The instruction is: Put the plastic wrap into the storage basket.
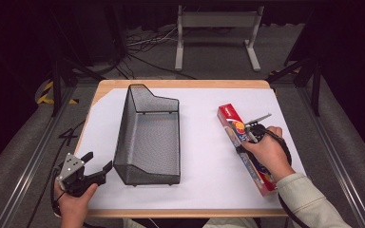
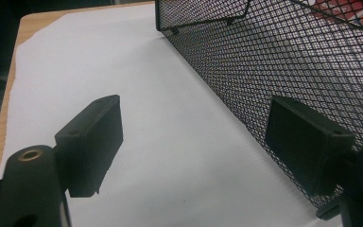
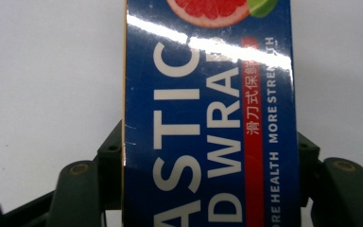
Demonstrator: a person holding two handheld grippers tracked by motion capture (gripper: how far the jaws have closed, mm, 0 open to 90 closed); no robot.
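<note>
Nearest the person, at about seven o'clock on the table, the left gripper [image 1: 96, 167] rests low by the front edge with its jaws spread wide and nothing between them. In the left gripper view one pad [image 2: 92, 142] hangs over bare white paper while the other sits just beside the mesh wall of the basket [image 2: 246, 75], close to it, though I can't tell whether it touches.

Over at four o'clock the right hand [image 1: 266, 153] has the right gripper [image 1: 247, 142] down on the plastic wrap box [image 1: 243, 145], a long blue and red carton lying flat on the white sheet [image 1: 199, 142], running from about two o'clock toward five. In the right gripper view the box [image 3: 208, 123] fills the gap between the jaws, one on each long edge, and they look snug against the cardboard, so I'd say it has a grip or is right on the point of one. The box is not yet lifted, as far as I can judge.

Farther in, left of centre, the black wire basket [image 1: 147, 137] stands empty, well apart from the box.

So the work looks barely begun: the box is grasped at best. If it is meant for the basket, lifting, carrying across and setting down are all left.
</note>
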